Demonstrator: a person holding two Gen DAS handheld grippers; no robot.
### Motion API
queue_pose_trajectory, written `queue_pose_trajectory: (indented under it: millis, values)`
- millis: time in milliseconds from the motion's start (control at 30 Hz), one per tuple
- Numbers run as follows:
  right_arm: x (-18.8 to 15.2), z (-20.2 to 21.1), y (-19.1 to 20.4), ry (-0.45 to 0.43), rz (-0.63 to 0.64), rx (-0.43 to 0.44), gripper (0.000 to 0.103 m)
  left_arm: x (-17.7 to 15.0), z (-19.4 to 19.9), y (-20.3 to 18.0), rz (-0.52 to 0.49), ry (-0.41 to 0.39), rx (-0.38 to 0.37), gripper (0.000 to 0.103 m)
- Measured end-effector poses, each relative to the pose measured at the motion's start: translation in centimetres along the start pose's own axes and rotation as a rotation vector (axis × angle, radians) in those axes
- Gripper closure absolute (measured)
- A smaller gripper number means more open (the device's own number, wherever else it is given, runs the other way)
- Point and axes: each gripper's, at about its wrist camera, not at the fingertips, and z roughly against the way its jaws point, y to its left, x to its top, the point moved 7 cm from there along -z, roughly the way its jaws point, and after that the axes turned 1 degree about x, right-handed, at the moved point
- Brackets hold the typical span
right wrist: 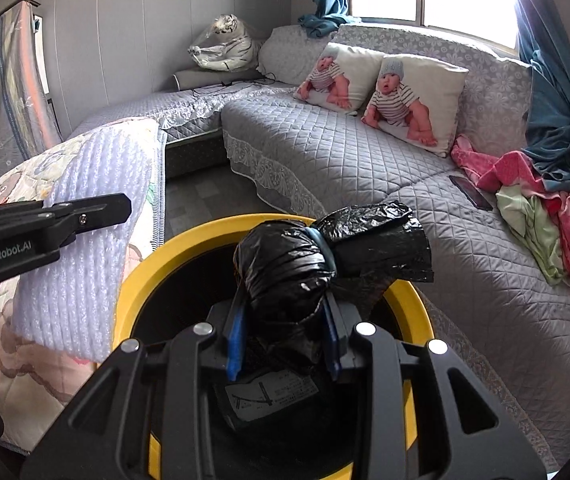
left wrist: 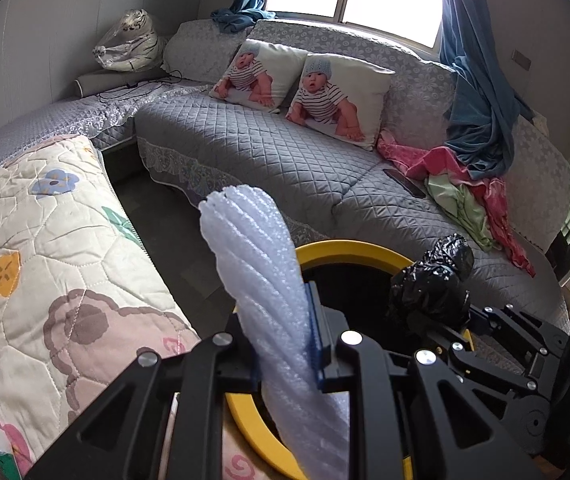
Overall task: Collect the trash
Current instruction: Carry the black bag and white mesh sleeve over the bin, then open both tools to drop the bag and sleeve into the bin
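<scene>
Left gripper (left wrist: 285, 340): I note matt black plastic links, shiny metal pivot pins, blue rubbery-looking pads. Held foam sheet (left wrist: 269, 280): white, ribbed, soft, faintly translucent. Right gripper (right wrist: 285, 340): same matt black plastic, metal pins. Held black bag (right wrist: 305, 256): thin plastic film, crinkled, glossy. Bin rim (right wrist: 145, 276): yellow plastic, smooth, semi-gloss. Sofa cover (left wrist: 245, 152): grey quilted cloth, matt, lace-like edging. Floral quilt (left wrist: 45, 248): stitched cloth, matt. Toy tiger (left wrist: 133, 44): wrapped in clear glossy plastic. Curtain (left wrist: 473, 92): blue cloth, velvety look.
</scene>
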Motion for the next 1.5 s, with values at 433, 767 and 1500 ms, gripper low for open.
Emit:
queue_pose_trajectory:
  millis: [433,767,1500]
  values:
    - [0.0,-0.4,-0.8,0.026,-0.029,0.000,0.057,-0.1,-0.7,0.9,0.065,0.014,0.003,0.053]
    - [0.5,0.1,-1.5,0.002,-0.054,-0.019,0.042,0.6,0.6,2.1,0.102,-0.034,0.018,0.033]
    - [1.2,1.6,-0.9,-0.029,-0.040,-0.025,0.042,1.6,4.2,3.6,0.148,-0.112,-0.017,0.010]
